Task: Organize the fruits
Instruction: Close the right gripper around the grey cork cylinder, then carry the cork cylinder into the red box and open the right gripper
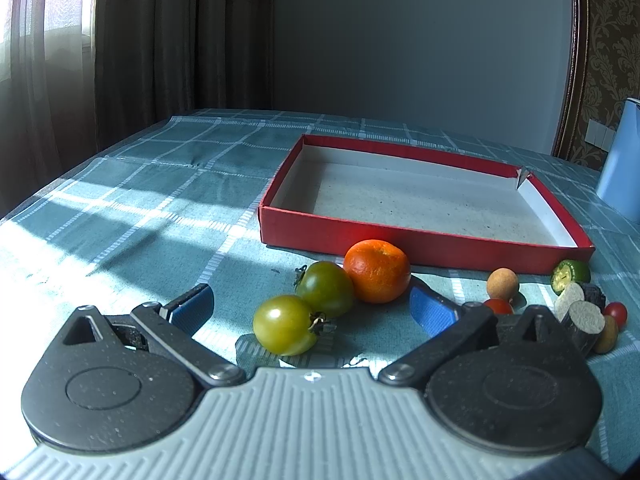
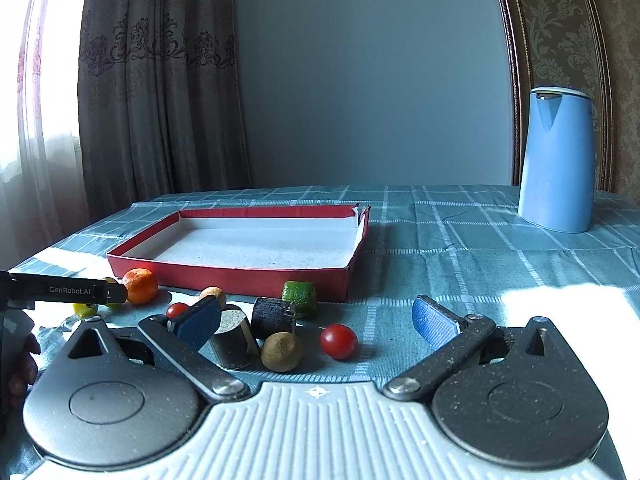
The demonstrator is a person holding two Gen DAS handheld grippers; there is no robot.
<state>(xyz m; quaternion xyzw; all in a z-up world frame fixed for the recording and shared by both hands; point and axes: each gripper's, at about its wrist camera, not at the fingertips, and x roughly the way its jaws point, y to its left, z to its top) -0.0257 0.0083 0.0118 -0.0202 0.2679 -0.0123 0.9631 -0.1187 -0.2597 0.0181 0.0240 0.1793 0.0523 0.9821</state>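
A shallow red box (image 1: 416, 244) with a pale, empty floor lies on the checked cloth; it also shows in the right wrist view (image 2: 224, 274). In front of it lie an orange (image 1: 377, 271) and two green tomatoes (image 1: 326, 289) (image 1: 285, 325), between the fingers of my open left gripper (image 1: 311, 305). My right gripper (image 2: 317, 318) is open over a red cherry tomato (image 2: 338, 341), a brown kiwi-like fruit (image 2: 281, 351), two dark cut cylinders (image 2: 233, 340) (image 2: 273, 318) and a green cut fruit (image 2: 299, 298). The left gripper's finger (image 2: 68, 294) reaches in beside the orange (image 2: 140, 286).
A blue kettle (image 2: 556, 160) stands at the back right of the table. A tan ball (image 1: 502, 280) and another cherry tomato (image 1: 616, 312) lie among the small pieces. Curtains hang at the left behind the table.
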